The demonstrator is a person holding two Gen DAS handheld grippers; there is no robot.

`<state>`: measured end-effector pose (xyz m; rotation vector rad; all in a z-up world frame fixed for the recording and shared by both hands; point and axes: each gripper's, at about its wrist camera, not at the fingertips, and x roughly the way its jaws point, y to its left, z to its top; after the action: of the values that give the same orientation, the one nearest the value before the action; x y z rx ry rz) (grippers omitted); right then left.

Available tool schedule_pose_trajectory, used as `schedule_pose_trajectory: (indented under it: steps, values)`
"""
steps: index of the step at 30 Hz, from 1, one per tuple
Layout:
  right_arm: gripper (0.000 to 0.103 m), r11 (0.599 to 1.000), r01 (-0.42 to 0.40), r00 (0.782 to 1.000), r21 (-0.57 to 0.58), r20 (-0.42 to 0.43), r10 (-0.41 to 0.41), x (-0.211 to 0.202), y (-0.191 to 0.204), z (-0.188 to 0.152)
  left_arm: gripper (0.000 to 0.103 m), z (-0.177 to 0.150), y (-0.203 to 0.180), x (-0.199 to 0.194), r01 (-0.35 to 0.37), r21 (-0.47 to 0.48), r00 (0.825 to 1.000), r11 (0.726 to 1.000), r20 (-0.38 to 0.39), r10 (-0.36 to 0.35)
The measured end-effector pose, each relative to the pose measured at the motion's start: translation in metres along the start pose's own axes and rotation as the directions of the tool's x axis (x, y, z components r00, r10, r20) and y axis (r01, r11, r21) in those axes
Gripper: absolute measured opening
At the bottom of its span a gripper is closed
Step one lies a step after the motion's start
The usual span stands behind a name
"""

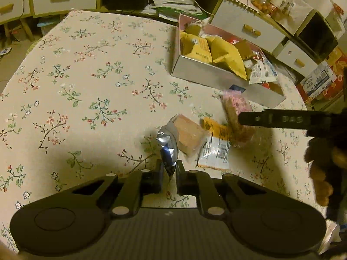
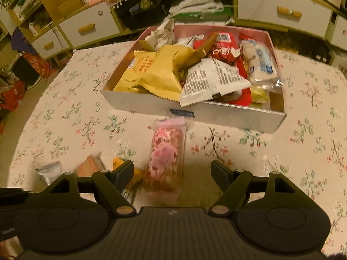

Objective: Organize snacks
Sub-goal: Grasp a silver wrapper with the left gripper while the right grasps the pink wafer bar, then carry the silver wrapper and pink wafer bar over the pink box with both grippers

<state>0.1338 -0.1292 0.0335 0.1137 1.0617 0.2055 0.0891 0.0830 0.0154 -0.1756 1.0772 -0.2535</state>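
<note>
A silver box (image 1: 216,77) (image 2: 138,105) full of snack packets stands on the floral table. My left gripper (image 1: 169,173) is shut on the silver end of a clear packet holding a pink-brown cake (image 1: 184,137). Beside it lie a yellow-and-white packet (image 1: 214,145) and a pink flowered snack bar (image 1: 236,110) (image 2: 166,153). My right gripper (image 2: 172,171) is open, its fingers (image 2: 124,170) either side of the pink bar, just above it. One right finger (image 1: 282,119) shows over the bar in the left wrist view.
White drawers with wooden handles (image 2: 86,28) and cluttered shelves (image 2: 149,10) stand behind the table. Cartons (image 1: 321,80) sit on the floor to the right. The floral tablecloth (image 1: 86,86) spreads to the left of the box.
</note>
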Motion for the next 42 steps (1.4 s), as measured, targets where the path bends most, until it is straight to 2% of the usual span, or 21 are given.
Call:
schedule_pose_trajectory:
  steps: [2, 4, 5, 6, 9, 14, 18, 29, 39, 42]
  values:
    - [0.069, 1.000, 0.009, 1.000, 0.002, 0.004, -0.009, 0.006, 0.002, -0.001, 0.013, 0.001, 0.001, 0.000, 0.006, -0.003, 1.000, 1.000, 0.005, -0.006]
    - [0.054, 1.000, -0.013, 1.000, -0.005, -0.019, 0.013, 0.014, 0.003, -0.001, 0.013, 0.002, 0.001, -0.002, 0.015, -0.006, 1.000, 1.000, 0.014, -0.015]
    - [0.035, 1.000, -0.026, 0.999, -0.008, -0.036, 0.026, 0.017, 0.004, -0.001, 0.013, 0.003, 0.000, -0.004, 0.017, -0.004, 1.000, 1.000, 0.021, -0.017]
    - [0.030, 1.000, -0.028, 0.999, -0.013, -0.043, 0.027, 0.018, 0.005, -0.001, 0.013, 0.004, 0.000, -0.006, 0.020, -0.002, 0.999, 1.000, 0.028, -0.020]
    - [0.029, 0.999, -0.001, 0.999, -0.048, -0.053, -0.002, 0.012, 0.009, -0.001, 0.013, 0.007, -0.002, -0.010, 0.034, -0.001, 0.998, 0.999, 0.046, -0.034]
    - [0.029, 0.998, -0.059, 0.994, -0.032, -0.092, 0.055, -0.003, 0.012, -0.004, 0.013, 0.011, -0.005, -0.014, 0.052, 0.005, 0.997, 0.999, 0.062, -0.052]
    - [0.029, 0.992, -0.121, 0.989, -0.030, -0.090, 0.118, -0.018, 0.017, -0.004, 0.013, 0.014, -0.007, -0.017, 0.062, 0.006, 0.995, 0.998, 0.078, -0.062]
    - [0.029, 0.980, -0.200, 0.980, 0.018, 0.004, 0.200, -0.052, -0.007, 0.020, 0.013, 0.030, -0.020, -0.014, 0.089, 0.018, 0.990, 0.996, 0.112, -0.090]
    - [0.029, 0.977, -0.186, 0.980, 0.108, 0.087, 0.177, -0.058, -0.043, 0.036, 0.013, 0.063, -0.047, -0.010, 0.102, 0.043, 0.979, 0.994, 0.174, -0.108]
    - [0.029, 0.975, -0.165, 0.981, 0.151, 0.123, 0.147, -0.061, -0.062, 0.042, 0.013, 0.075, -0.055, -0.006, 0.098, 0.051, 0.978, 0.994, 0.180, -0.106]
